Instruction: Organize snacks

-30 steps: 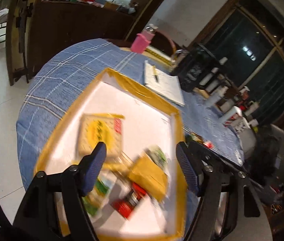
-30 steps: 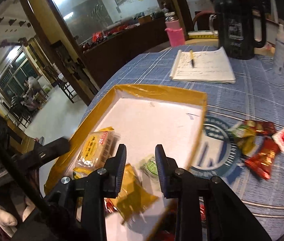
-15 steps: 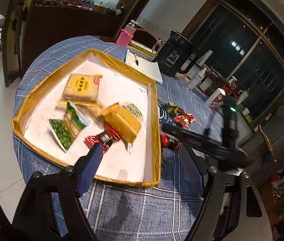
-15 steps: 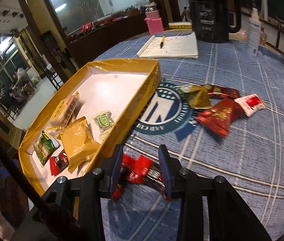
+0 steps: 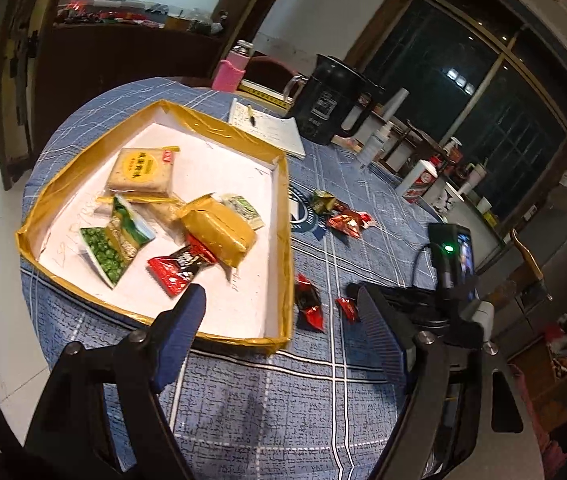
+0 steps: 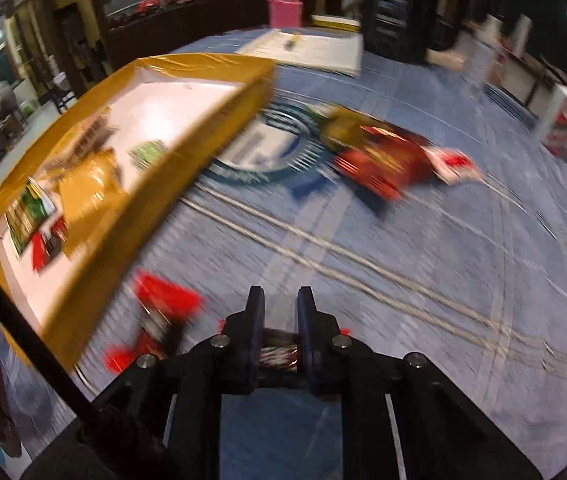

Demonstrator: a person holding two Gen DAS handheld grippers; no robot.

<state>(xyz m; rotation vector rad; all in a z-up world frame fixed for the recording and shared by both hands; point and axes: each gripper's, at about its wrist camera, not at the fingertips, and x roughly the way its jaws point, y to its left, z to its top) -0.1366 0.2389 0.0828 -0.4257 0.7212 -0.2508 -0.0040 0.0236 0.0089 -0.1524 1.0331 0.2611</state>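
A yellow-taped tray (image 5: 284,200) (image 6: 187,152) holds a biscuit pack (image 5: 141,170), a green pea pack (image 5: 109,248), a yellow pack (image 5: 219,232) and a red pack (image 5: 181,266). My left gripper (image 5: 279,294) hovers open over the tray's near right corner with nothing between its fingers. Right of the tray lie a dark red pack (image 5: 309,304) (image 6: 163,300) and a small red snack (image 5: 347,306). My right gripper (image 6: 280,294) points down at the cloth. Its jaws are closing, and the small red snack's wrapper (image 6: 279,350) is pinched between the pads. This view is blurred.
More red and green packs (image 5: 345,220) (image 6: 383,160) lie farther out on the blue checked cloth. A notebook with a pen (image 5: 271,128), a black kettle (image 5: 327,108), a pink bottle (image 5: 229,74) and spray bottles (image 5: 379,136) stand at the back. The round table edge is near.
My left gripper drew back from over the tray towards its near corner. My right gripper swung from the tray to the cloth beside it, sank, and narrowed its jaws around a small red snack.
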